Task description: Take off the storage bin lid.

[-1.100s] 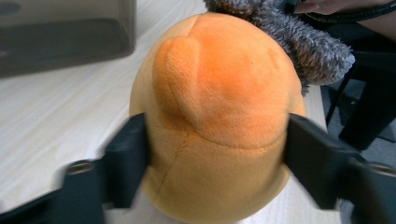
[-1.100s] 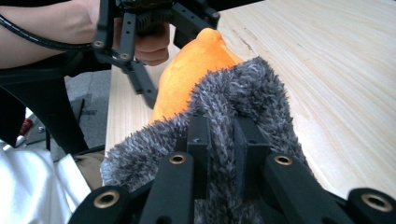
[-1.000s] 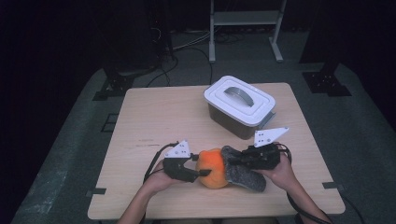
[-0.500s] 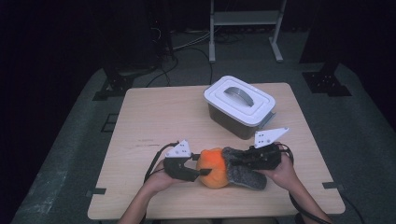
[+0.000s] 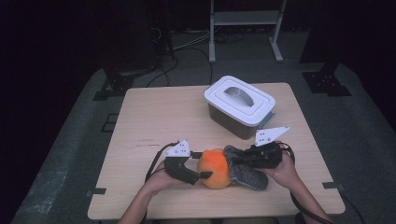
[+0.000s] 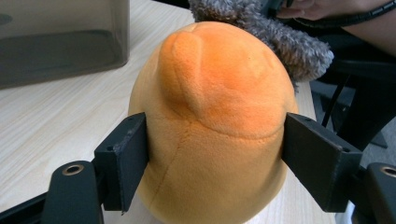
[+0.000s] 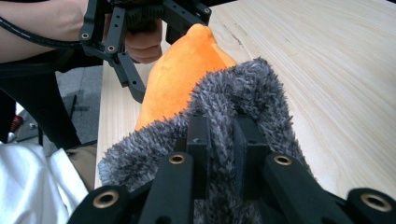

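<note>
**Two-gripper hold on a plush toy at the table's near edge**

The orange plush body (image 5: 215, 168) rests on the wooden table (image 5: 159, 121), near its front edge, between both hands. The left gripper (image 6: 215, 144) clamps the orange body, one jaw pressed into each side. The right gripper (image 7: 219, 135) pinches a fold of the grey fuzzy fabric (image 7: 243, 93) between nearly closed jaws. The grey fabric touches the orange body on its right side. A lidded white storage container (image 5: 239, 105) stands behind them, well apart.
</note>
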`<action>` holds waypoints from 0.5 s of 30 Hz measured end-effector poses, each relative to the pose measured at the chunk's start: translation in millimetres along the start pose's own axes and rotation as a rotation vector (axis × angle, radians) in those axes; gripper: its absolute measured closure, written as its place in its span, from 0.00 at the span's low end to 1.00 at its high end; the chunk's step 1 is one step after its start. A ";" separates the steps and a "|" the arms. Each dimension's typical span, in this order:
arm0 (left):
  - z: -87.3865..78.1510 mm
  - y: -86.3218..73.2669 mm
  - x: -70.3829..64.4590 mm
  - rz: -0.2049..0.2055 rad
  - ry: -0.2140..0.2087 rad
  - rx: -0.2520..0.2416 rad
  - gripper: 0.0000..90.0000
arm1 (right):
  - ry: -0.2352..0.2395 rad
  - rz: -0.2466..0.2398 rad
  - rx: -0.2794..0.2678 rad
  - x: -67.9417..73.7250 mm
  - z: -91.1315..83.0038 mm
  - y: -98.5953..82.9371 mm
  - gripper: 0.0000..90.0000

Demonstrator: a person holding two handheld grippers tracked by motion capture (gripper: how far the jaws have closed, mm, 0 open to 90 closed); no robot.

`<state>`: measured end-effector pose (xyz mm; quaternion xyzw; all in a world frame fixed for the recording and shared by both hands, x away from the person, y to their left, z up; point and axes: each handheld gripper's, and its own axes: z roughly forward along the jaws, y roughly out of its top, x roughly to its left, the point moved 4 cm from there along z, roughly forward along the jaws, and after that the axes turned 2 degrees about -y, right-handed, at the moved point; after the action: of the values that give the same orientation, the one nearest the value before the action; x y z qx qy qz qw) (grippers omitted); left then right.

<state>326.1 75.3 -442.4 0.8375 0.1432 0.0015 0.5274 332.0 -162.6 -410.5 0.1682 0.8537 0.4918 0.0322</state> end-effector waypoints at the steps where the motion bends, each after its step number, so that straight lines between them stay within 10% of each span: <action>1: 0.0 0.0 0.0 0.000 0.000 0.000 0.30 | 0.000 0.000 0.000 0.0 0.0 0.0 0.87; 8: 4.6 10.2 -8.0 0.043 0.045 0.008 0.47 | -0.004 -0.088 -0.032 19.6 -2.8 22.4 0.87; 15: 0.9 7.3 -3.4 0.032 0.053 0.010 0.47 | 0.012 -0.076 -0.003 16.5 1.4 14.5 0.87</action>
<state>324.7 70.7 -435.9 0.8419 0.1436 0.0312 0.5192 320.4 -149.6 -397.1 0.1326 0.8588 0.4926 0.0460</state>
